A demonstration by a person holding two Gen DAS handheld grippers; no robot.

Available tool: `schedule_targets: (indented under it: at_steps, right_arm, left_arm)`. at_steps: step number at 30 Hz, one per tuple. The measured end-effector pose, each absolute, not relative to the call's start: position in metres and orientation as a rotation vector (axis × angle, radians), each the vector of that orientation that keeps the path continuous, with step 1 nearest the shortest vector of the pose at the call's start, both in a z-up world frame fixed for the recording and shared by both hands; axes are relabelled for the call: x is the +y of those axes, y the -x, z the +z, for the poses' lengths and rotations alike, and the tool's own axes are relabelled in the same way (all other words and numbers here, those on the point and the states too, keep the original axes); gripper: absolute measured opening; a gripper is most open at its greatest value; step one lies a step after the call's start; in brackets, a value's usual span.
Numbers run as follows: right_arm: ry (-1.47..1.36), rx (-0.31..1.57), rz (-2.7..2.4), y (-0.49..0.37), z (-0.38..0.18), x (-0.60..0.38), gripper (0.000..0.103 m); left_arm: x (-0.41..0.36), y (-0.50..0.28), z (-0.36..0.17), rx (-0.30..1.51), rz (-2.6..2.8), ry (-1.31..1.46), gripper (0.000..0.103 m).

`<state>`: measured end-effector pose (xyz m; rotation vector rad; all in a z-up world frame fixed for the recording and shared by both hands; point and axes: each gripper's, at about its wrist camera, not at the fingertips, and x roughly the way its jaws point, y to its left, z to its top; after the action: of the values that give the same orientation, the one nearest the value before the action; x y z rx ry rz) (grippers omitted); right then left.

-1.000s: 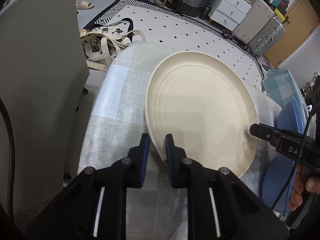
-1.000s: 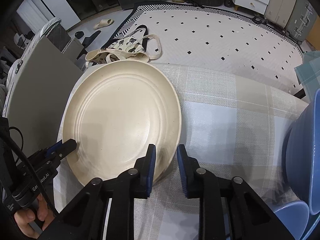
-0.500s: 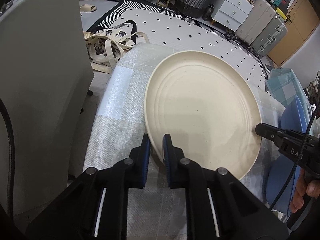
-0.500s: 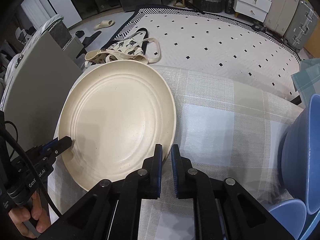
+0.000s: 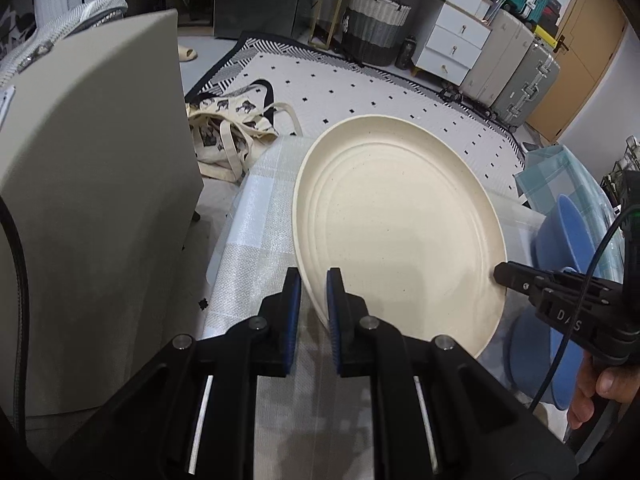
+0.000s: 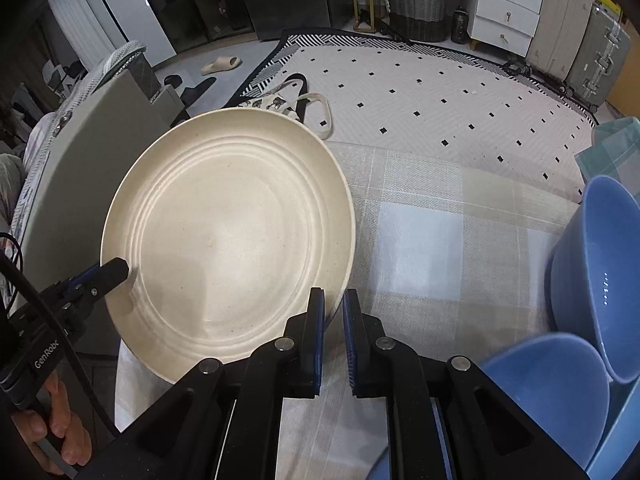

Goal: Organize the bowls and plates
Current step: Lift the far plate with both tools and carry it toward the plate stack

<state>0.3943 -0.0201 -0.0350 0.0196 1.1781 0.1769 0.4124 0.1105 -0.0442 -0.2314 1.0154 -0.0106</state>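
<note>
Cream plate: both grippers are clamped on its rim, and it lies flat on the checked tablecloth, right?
Not flat. The cream plate is lifted and tilted above the checked tablecloth, as the right wrist view shows. The left gripper and right gripper do clamp its rim.

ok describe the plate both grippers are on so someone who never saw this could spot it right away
Start at the checked tablecloth covering the table. At its left end the cream plate is gripped at opposite rims by the left gripper and right gripper. It is wide, flat and pale with raised rings, unlike the deep blue bowls at the right.
</note>
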Motion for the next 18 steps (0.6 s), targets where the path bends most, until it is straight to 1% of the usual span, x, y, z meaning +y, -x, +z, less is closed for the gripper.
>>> schedule_targets:
  at_steps: [10, 18]
  right_arm:
    - [-0.045, 1.099, 0.181, -0.33, 0.014, -0.028, 0.009]
    - [-0.065, 1.037, 0.182, -0.267, 0.049, -0.042, 0.009]
  left_arm:
    - [0.093, -0.346, 0.021, 0.946, -0.03, 0.193, 0.01]
    - [0.072, -0.279, 0.059, 0.903, -0.045, 0.166, 0.01]
